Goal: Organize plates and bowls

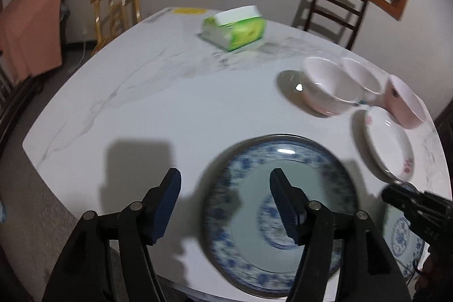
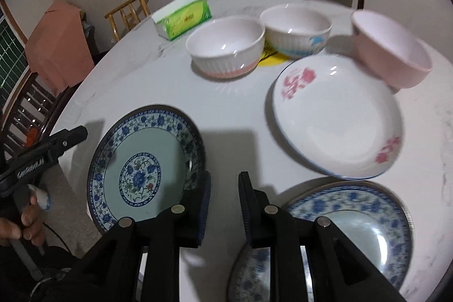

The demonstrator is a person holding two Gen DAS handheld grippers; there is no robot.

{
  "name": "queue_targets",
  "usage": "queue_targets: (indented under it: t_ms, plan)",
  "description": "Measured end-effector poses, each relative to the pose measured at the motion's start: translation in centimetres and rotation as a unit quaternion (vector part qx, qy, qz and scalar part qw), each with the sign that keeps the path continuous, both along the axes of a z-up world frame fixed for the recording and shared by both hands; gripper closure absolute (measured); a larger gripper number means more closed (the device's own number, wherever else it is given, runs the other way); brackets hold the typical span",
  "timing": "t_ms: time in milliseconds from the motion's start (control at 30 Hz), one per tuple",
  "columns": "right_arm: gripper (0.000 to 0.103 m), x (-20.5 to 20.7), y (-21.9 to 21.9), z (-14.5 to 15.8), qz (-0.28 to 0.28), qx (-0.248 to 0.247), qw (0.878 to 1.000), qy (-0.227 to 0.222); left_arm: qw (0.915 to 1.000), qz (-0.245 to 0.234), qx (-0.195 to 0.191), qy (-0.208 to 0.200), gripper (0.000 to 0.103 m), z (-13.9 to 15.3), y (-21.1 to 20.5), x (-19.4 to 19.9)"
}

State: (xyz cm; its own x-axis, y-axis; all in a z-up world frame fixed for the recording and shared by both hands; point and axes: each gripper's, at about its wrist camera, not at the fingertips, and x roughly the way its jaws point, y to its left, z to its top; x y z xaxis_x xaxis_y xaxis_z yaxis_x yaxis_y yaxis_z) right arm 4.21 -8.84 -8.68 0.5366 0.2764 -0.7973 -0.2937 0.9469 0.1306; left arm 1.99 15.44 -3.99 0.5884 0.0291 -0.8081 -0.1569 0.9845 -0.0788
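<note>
In the left wrist view my left gripper (image 1: 226, 188) is open; its right finger hangs over a blue-patterned plate (image 1: 254, 217) at the table's near edge, and no pad presses on it. My right gripper (image 2: 225, 200) stands just above the table with a narrow gap between its pads and nothing in it. It is between that plate (image 2: 141, 169) on the left and another blue-patterned plate (image 2: 354, 217) on the right. A white plate with pink flowers (image 2: 337, 118) lies behind. Three bowls stand further back: white with a pink base (image 2: 226, 47), white with a blue print (image 2: 296, 30), and plain pink (image 2: 390, 47).
A green tissue box (image 2: 184, 19) sits at the far side of the white marble table (image 1: 141, 104). A blurred blue-patterned dish (image 2: 249, 273) shows under my right gripper. A dark chair (image 1: 334, 7) and a yellow chair (image 1: 116, 13) stand behind the table. A hand (image 2: 28, 220) holds the left gripper.
</note>
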Motion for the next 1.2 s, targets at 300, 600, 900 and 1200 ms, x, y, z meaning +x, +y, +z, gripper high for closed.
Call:
queue_targets:
  t_ms: [300,600,900,1200]
  plan:
    - [0.082,-3.3,-2.5,2.6,-0.022,-0.032,0.997,-0.064,0.9968,-0.079,0.000,-0.013,0.040,0.8,-7.9,-1.1]
    - [0.082,-6.3,-5.4,4.2,-0.030,-0.044,0.994,-0.096,0.9889,-0.148,-0.010,-0.014,0.040,0.9,-13.9,-2.6]
    - [0.075,-8.4,-8.7,4.4,-0.048,-0.072,0.991,-0.106,0.9843,-0.174,0.015,-0.024,0.034,1.1,-16.7,-3.7]
    - [0.073,-9.3,-12.1,3.1,-0.052,-0.080,0.993,-0.070,0.9798,-0.200,0.006,-0.004,0.033,-0.2,-18.5,-4.3]
